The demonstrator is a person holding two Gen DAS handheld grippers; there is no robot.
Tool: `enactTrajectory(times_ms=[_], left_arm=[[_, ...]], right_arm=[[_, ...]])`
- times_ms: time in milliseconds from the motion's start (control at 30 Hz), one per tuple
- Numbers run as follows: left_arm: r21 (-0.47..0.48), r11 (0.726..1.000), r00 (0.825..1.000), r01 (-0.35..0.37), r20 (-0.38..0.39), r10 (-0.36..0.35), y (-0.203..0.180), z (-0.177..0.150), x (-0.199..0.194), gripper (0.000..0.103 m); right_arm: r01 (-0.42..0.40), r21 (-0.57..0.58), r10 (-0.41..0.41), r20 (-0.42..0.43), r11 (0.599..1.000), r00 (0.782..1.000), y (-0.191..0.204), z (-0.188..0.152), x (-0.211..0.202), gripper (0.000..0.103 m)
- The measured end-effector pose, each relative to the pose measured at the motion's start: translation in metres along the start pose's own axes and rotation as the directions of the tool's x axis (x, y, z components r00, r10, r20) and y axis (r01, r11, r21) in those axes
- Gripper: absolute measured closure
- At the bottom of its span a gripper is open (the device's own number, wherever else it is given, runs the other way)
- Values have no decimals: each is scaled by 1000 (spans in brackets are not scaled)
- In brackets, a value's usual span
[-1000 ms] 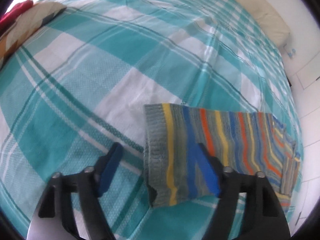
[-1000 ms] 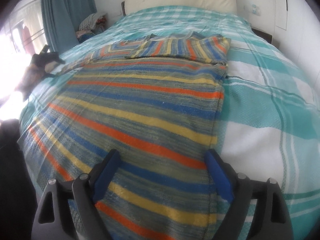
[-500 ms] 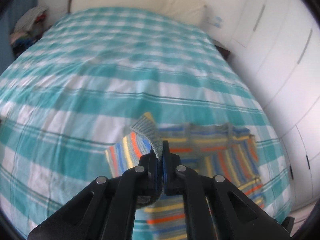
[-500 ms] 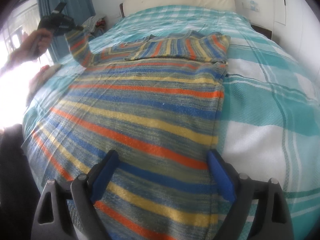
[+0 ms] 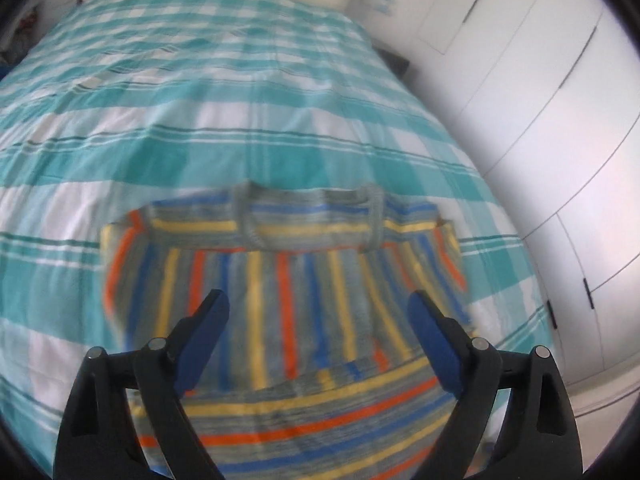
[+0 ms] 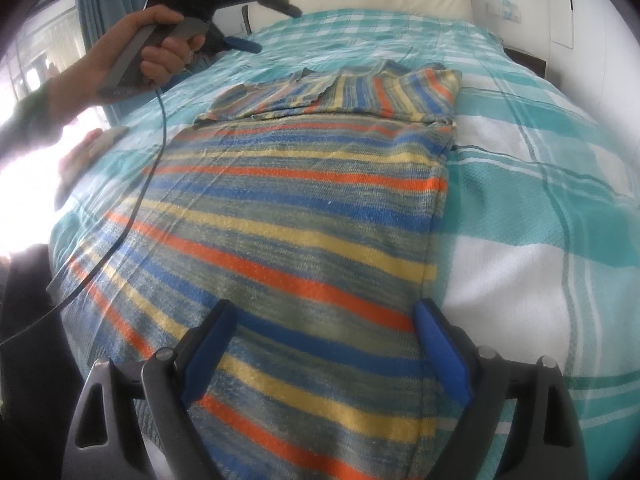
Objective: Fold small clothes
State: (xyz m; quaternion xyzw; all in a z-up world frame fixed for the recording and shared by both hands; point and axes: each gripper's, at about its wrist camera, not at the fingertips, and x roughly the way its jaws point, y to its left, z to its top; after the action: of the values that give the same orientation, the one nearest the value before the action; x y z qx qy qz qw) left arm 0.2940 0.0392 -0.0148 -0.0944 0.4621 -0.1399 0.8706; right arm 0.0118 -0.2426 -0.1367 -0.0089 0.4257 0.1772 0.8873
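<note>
Sweater, striped in blue, orange and yellow, lies flat on the teal checked bed, filling the centre and lower left of the right wrist frame, its sleeves folded across the chest near the top. The right gripper hovers at the bottom edge, released and holding nothing. At upper left, a hand holds the left gripper above the sweater, also released. White wardrobes line the right side.

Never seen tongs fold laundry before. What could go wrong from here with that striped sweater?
The folded-in sleeves lie loose on the sweater, so the next fold might shake them out. A cable from the left tongs trails over the knit and may snag it. Both tongs are open, holding nothing.
</note>
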Motion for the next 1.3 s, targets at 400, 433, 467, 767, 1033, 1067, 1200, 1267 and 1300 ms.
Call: enactTrajectory(times_ms=[400,433,467,767,1033,1067,1200,1267,1300], left_arm=[[60,961,961,-271,-47,274,115,-143,-71,11],[49,967,967,-250,-44,253,111,-149,-67,11],[36,972,971,-234,-38,235,107,-151,-61,11],[-7,953,952,-301,53,301,91,-169,-16,11],[10,962,961,-272,54,271,94,-172,-14,7],[11,962,961,-274,52,273,94,-171,-13,6],[8,962,961,-272,48,271,95,-172,-11,5],[9,962,961,-274,48,273,95,-171,-11,4],[10,961,961,-275,47,274,96,-171,-11,4]], right_arm=[[-156,174,145,76,972,987,-29,21,-29,15],[-187,187,174,84,964,981,-29,30,-29,15],[-215,205,201,86,955,976,-28,43,-28,15],[-275,445,312,-11,852,950,-36,185,64,41],[-207,548,314,-109,810,943,-32,226,171,63],[-177,547,299,-143,818,943,-28,227,180,66],[-87,492,187,-159,866,969,-23,238,179,102],[-57,446,129,-132,893,983,-21,244,166,102],[-33,427,105,-145,904,984,-22,244,165,102]])
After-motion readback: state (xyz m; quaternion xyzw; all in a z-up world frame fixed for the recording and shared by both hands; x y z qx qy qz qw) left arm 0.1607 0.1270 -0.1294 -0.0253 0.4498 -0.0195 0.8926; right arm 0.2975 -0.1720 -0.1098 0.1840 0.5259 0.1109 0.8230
